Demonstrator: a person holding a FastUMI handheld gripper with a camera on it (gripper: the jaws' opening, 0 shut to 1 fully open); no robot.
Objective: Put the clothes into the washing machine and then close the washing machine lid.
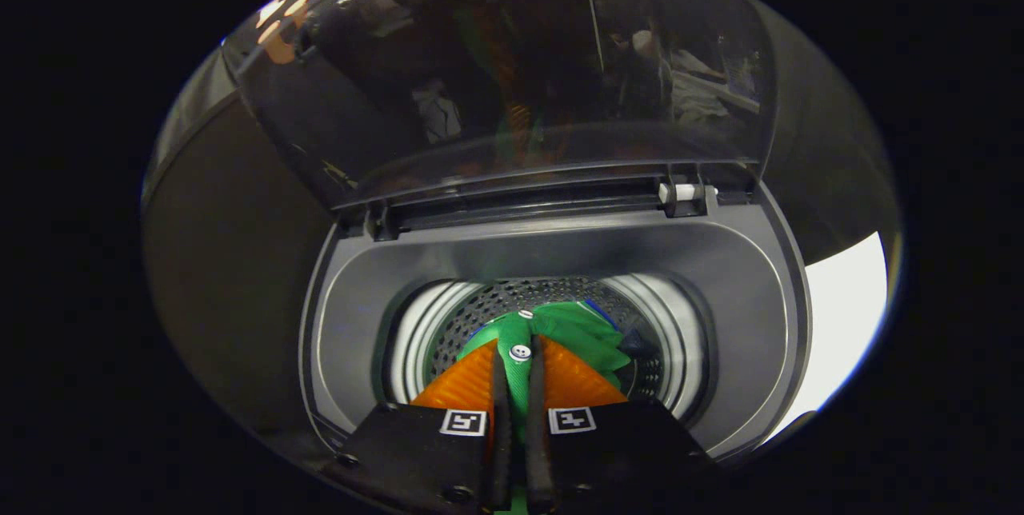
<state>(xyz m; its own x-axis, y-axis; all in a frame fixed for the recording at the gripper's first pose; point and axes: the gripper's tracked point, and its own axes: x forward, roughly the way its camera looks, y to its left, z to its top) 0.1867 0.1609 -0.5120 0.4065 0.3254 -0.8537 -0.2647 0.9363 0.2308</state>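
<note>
Your gripper sits nearly closed, both orange fingers pinching a fold of the green garment, so the cloth hangs from them instead of dropping early. You hold it right over the washing machine opening, and most of the garment already lies inside the perforated drum just beyond the fingertips. Behind, the tinted lid stands propped upright on its hinge, kept clear until the load is in. A white button shows on the pinched cloth.
</note>
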